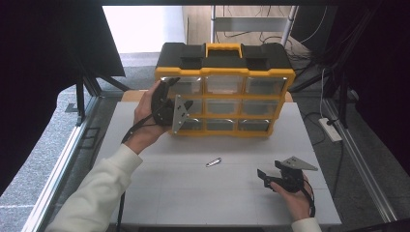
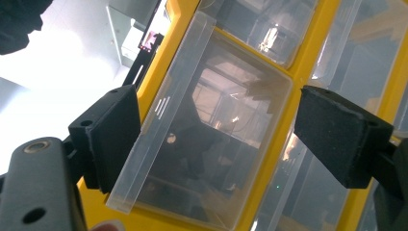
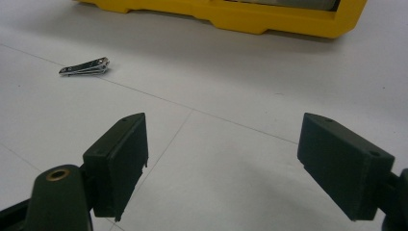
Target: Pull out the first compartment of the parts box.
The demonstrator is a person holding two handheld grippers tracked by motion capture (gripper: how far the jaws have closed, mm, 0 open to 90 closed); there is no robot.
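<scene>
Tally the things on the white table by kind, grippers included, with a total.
Yellow-and-black drawer organizer: 1
Clear drawers in its front, first one: 9
Metal nail clipper: 1
Handheld grippers, left and right, both open: 2
Total: 13

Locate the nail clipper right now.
The nail clipper lies on the white table, in front of the yellow organizer, left of the right gripper.

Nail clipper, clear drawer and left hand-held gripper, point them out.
Nail clipper [image 3: 85, 67], right gripper view, its middle.
Clear drawer [image 2: 216, 130], left gripper view, front face.
Left hand-held gripper [image 1: 176, 92], high view, between fingertips.
</scene>
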